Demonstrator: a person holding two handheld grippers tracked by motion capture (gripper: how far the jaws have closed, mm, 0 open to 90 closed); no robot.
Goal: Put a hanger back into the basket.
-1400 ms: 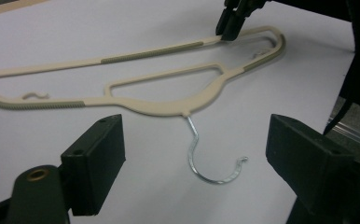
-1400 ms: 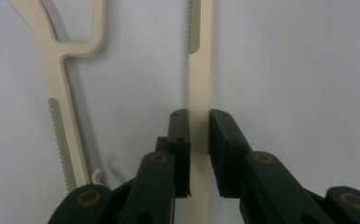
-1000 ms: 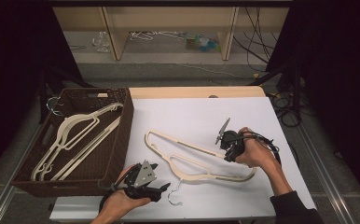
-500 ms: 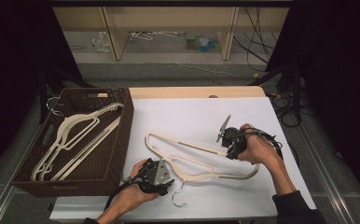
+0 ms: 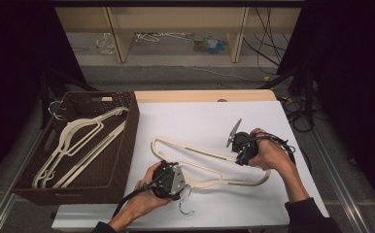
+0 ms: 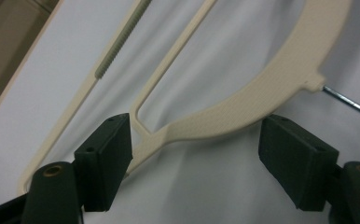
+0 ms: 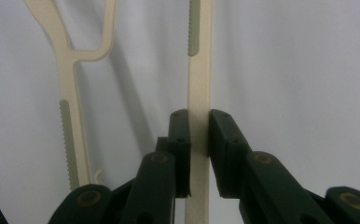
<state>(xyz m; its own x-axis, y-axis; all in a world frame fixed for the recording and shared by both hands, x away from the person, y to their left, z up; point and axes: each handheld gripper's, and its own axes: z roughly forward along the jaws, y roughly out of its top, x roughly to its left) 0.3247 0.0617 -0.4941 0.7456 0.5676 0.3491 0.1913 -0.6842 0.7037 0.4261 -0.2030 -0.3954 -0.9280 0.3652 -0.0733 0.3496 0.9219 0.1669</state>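
- A cream plastic clothes hanger with a thin metal hook (image 5: pixel 210 167) lies flat on the white-covered table (image 5: pixel 200 116), in its near half, with its long axis running from the left-centre toward the near right corner.
- The right tongs (image 5: pixel 237 156) are clamped on one straight bar of that hanger near its right end; in the right gripper view the two black pads (image 7: pixel 180 135) press the cream bar (image 7: pixel 199 93) from both sides, the bar running straight away from the tongs.
- The left tongs (image 5: pixel 178 178) sit over the hanger's neck, close to the table's near edge, and their jaws have just been closing a little.
- In the left gripper view they stand wide, with the curved neck of the hanger (image 6: pixel 243 112) passing between them; the left pad (image 6: pixel 115 149) is at the cream plastic, touching or nearly so, while the right pad is apart from it, so no grip is made.
- The metal hook (image 6: pixel 348 102) leaves the neck to the right of these jaws.
- The left hand (image 5: pixel 144 201) is the nearer one to the neck, so closing there would likely give a two-point hold for lifting.
- A dark brown woven basket (image 5: pixel 122 160) at the table's left edge holds more cream hangers (image 5: pixel 78 145), well apart from both tongs.
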